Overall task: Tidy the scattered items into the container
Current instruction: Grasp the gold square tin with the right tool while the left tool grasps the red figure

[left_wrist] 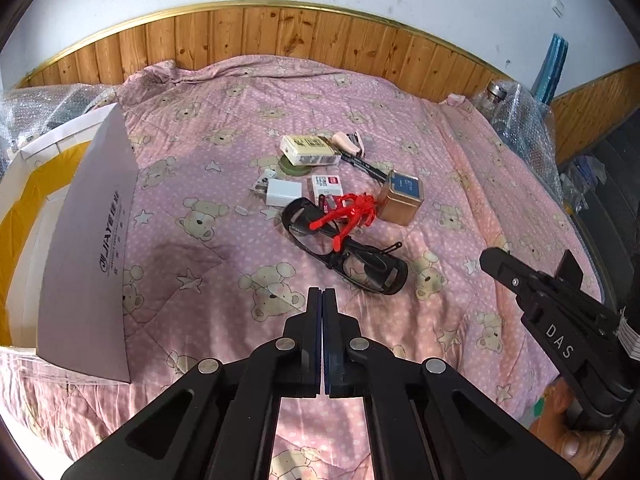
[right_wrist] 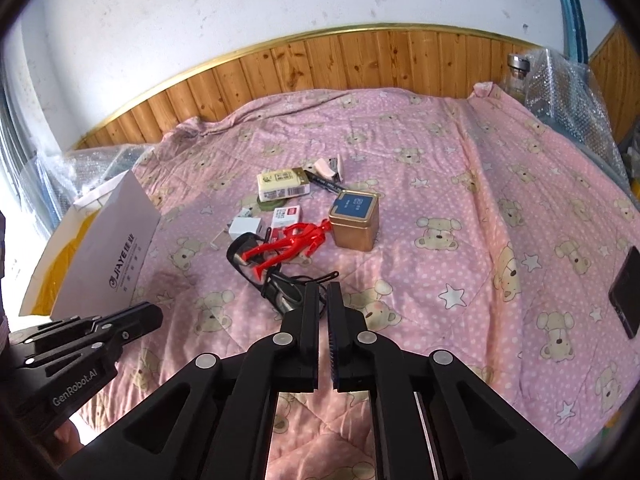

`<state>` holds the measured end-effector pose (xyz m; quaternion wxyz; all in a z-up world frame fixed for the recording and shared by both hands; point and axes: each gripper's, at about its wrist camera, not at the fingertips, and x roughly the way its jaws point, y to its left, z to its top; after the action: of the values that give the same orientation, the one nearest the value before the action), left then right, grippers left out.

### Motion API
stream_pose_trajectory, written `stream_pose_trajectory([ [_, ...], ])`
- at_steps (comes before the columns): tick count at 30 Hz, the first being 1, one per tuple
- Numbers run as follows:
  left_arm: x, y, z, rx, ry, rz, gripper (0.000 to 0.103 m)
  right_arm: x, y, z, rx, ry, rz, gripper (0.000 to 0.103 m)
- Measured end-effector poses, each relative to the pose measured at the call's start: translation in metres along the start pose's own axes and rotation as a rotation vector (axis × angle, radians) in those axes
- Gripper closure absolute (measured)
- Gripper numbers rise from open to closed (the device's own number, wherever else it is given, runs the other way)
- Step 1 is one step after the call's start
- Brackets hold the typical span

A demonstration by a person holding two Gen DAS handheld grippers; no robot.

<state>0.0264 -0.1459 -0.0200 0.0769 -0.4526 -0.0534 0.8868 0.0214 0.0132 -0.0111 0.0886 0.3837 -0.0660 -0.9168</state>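
Both views are bright, with soft daylight. In the right wrist view the far left edge is overexposed to white beside the left gripper (right_wrist: 154, 314). A soft shadow lies on the pink quilt (left_wrist: 460, 184), left of and ahead of the left gripper (left_wrist: 322, 292), next to the white box lid (left_wrist: 86, 248). Straight lines such as the wooden wall panel (left_wrist: 320, 36) bend strongly, the corners are dark, and the focus is sharp in the centre.

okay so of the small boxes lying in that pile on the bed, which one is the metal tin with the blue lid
The gold tin, standing at the pile's right edge beside the red toy figure. Its shiny gold walls and blue lid set it apart from the pale cardboard box and white charger.
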Motion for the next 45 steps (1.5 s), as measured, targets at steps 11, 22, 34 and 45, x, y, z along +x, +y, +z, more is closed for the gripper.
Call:
stream_pose_trajectory([
  [11,0.029,0.032,0.012,0.012,0.002,0.005,0.048,0.037,0.01,0.004,-0.021,0.08,0.039,0.036],
  [22,0.056,0.082,0.033,-0.04,0.06,-0.03,0.044,0.08,0.019,0.03,-0.016,0.161,0.04,0.036],
  [34,0.106,0.064,0.053,-0.209,0.19,-0.247,0.041,0.146,-0.043,0.056,0.205,0.28,-0.028,0.036],
  [45,0.158,0.032,0.07,-0.098,0.185,-0.223,0.053,0.18,-0.058,0.077,0.175,0.308,0.006,0.036],
])
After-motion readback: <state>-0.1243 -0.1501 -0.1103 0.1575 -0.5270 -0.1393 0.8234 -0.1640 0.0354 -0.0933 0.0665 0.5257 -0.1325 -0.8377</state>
